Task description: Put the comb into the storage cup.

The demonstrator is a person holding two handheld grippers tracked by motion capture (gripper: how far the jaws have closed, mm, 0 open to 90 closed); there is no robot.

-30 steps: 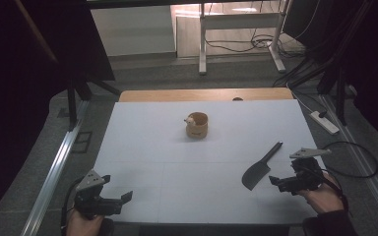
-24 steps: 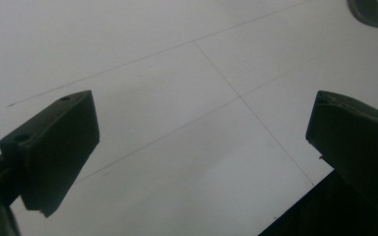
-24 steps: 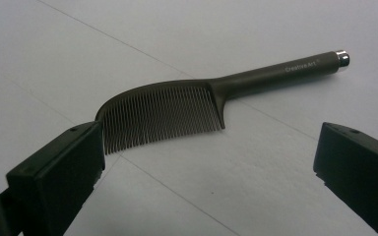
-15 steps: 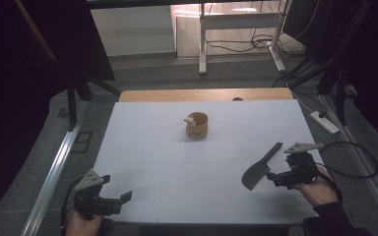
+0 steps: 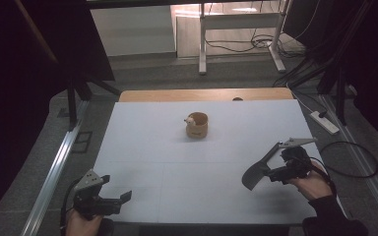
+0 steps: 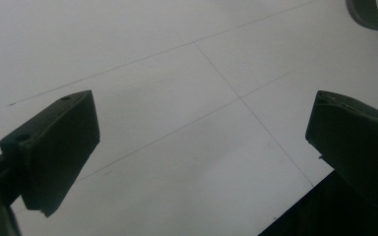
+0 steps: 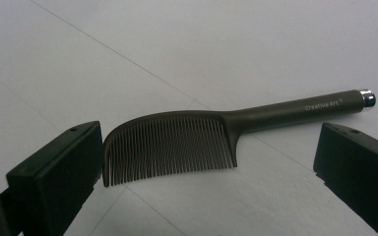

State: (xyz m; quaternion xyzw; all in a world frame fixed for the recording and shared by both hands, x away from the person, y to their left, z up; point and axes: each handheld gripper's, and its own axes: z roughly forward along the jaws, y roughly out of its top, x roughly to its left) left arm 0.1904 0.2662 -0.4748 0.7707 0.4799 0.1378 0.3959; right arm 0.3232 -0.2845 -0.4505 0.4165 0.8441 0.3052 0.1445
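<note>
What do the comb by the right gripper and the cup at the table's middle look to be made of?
Comb: probably moulded plastic, dark and matte, with fine even teeth, white print on the handle and a shiny, metal-looking cap at its tip. Cup: tan and dull, possibly wood or bamboo; too small in the high view to be sure.

A dark grey comb (image 7: 177,142) with white lettering was seen on a white table (image 5: 152,147); a tan cup (image 5: 197,126) stood far.

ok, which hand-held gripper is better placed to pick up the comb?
Right. The right hand-held gripper sits beside the comb, jaws open with the comb between them in its view. The left hand-held gripper waits at the near-left corner, far off.
</note>
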